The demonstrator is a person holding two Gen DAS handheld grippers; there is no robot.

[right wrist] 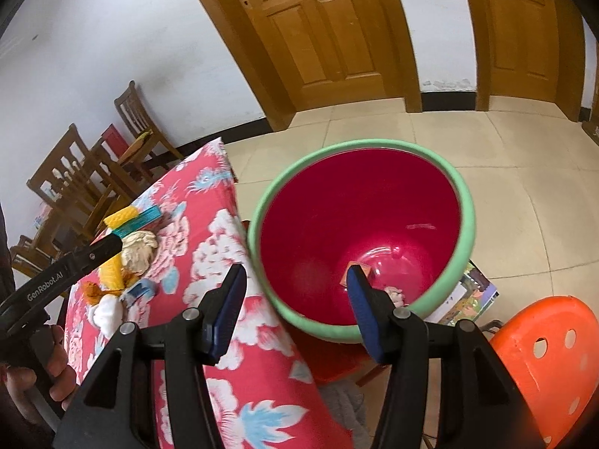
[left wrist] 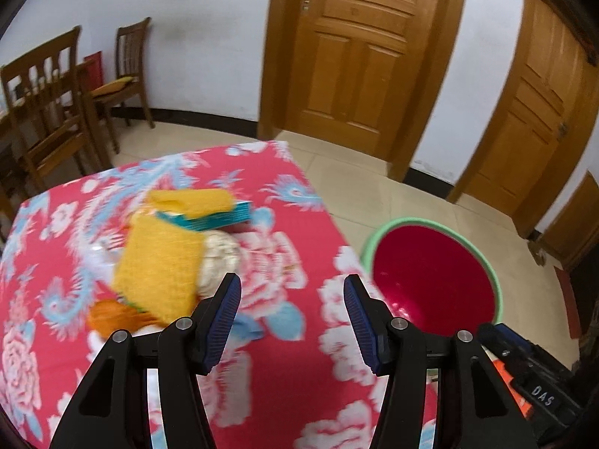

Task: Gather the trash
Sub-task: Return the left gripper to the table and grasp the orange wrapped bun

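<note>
A pile of trash lies on the red floral tablecloth [left wrist: 284, 366]: yellow sponge-like pieces [left wrist: 161, 265], a teal packet [left wrist: 221, 219], crumpled whitish paper [left wrist: 221, 258] and an orange scrap [left wrist: 108, 314]. My left gripper [left wrist: 292, 292] is open and empty, just right of the pile. A red bucket with a green rim [right wrist: 359, 224] stands beside the table; small scraps [right wrist: 359, 273] lie at its bottom. My right gripper [right wrist: 295, 280] is open and empty over the bucket's near rim. The left gripper's fingers [right wrist: 101, 250] reach the pile [right wrist: 138, 250] in the right wrist view.
An orange plastic stool [right wrist: 543, 359] stands at the right, with a printed booklet [right wrist: 471, 295] on the floor by the bucket [left wrist: 434, 273]. Wooden chairs [left wrist: 48, 104] stand at the left. Wooden doors [left wrist: 359, 48] line the far wall. Black equipment [left wrist: 531, 381] sits near the bucket.
</note>
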